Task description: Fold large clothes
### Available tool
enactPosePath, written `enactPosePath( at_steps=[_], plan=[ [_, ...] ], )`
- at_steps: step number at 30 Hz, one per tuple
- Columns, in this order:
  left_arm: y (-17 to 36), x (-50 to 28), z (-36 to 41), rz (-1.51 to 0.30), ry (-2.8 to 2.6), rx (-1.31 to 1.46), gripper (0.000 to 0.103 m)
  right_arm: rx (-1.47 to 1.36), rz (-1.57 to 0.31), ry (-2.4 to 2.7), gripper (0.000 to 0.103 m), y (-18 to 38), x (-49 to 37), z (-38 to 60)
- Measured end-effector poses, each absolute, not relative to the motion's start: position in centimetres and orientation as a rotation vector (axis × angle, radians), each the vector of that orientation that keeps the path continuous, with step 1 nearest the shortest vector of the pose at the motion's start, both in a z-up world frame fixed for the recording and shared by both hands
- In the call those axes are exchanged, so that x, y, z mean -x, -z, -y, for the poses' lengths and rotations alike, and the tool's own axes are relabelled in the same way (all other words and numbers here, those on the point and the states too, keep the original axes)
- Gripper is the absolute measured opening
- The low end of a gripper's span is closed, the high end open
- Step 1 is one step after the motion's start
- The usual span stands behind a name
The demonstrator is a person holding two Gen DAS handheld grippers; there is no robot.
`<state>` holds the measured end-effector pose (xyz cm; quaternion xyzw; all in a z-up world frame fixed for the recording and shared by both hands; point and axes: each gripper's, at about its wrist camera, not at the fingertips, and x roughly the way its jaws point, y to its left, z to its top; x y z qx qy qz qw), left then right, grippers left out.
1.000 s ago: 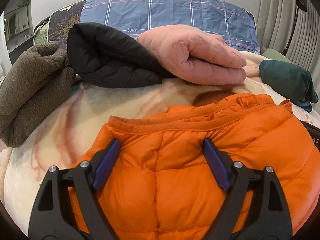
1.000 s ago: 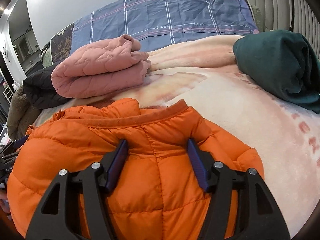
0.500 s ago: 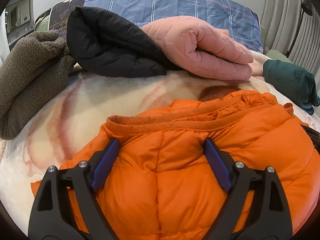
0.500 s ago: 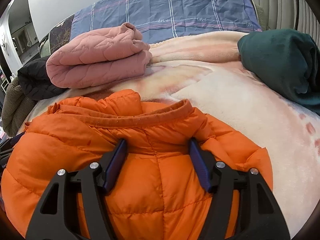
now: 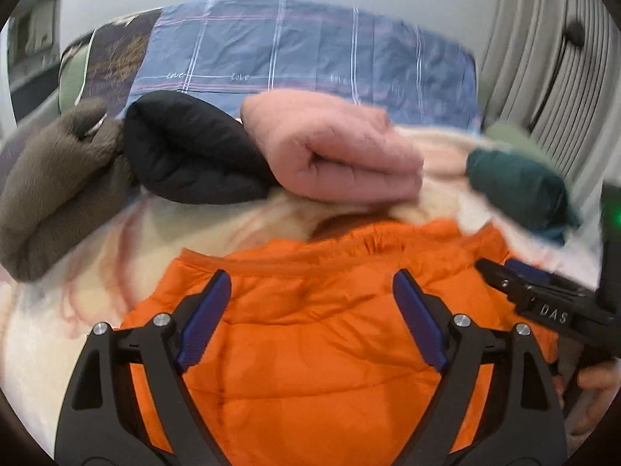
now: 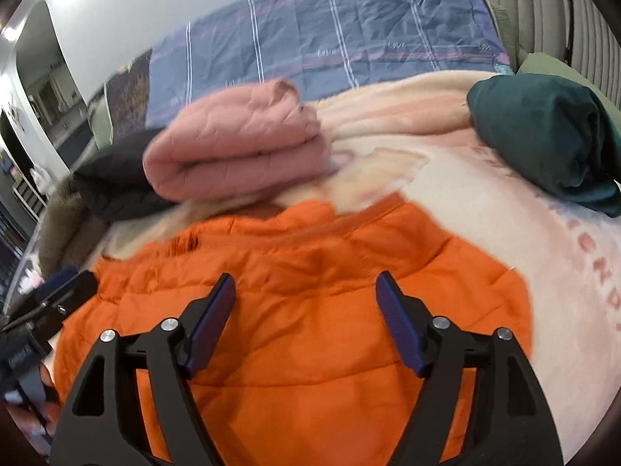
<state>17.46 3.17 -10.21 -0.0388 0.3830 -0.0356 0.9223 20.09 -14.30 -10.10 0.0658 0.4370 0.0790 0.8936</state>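
Left wrist: left tongs (image 5: 310,303) apart | right tongs (image 6: 304,303) apart | puffy quilted orange jacket (image 5: 330,349), apparently ungripped, blurred

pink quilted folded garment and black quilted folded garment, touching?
Touching: left wrist view shows the pink quilted folded garment lying against the black quilted folded garment.

I see my right gripper (image 6: 304,291) open above the orange jacket (image 6: 310,310), which lies on the cream blanket (image 6: 504,209); the folded pink garment (image 6: 236,155) is behind.
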Motion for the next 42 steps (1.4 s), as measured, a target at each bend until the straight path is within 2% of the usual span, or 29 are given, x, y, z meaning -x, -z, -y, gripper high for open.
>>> enactPosePath(
  at_steps=[4, 12, 31, 38, 42],
  plan=[
    [15.4, -19.6, -2.0, -0.896, 0.032, 0.05, 0.092, -0.062, -0.907, -0.118, 0.083, 13.2, -20.4, 12.9],
    [16.5, -19.9, -1.7, -0.883, 0.013, 0.015, 0.092, -0.035, -0.887, -0.119, 0.085, 14.9, -20.5, 12.6],
    [16.2, -18.9, -2.4, -0.863, 0.018, 0.024, 0.092, -0.006, -0.863, -0.114, 0.085, 14.1, -20.0, 12.4],
    [12.3, -13.3, -2.1, -0.787, 0.03, -0.031, 0.09, 0.041, -0.771, -0.127, 0.084, 9.2, -12.9, 12.5],
    [12.6, -10.5, -1.6, -0.791, 0.045, -0.061, 0.091, 0.028, -0.807, -0.122, 0.085, 9.9, -10.7, 13.0]
  ],
)
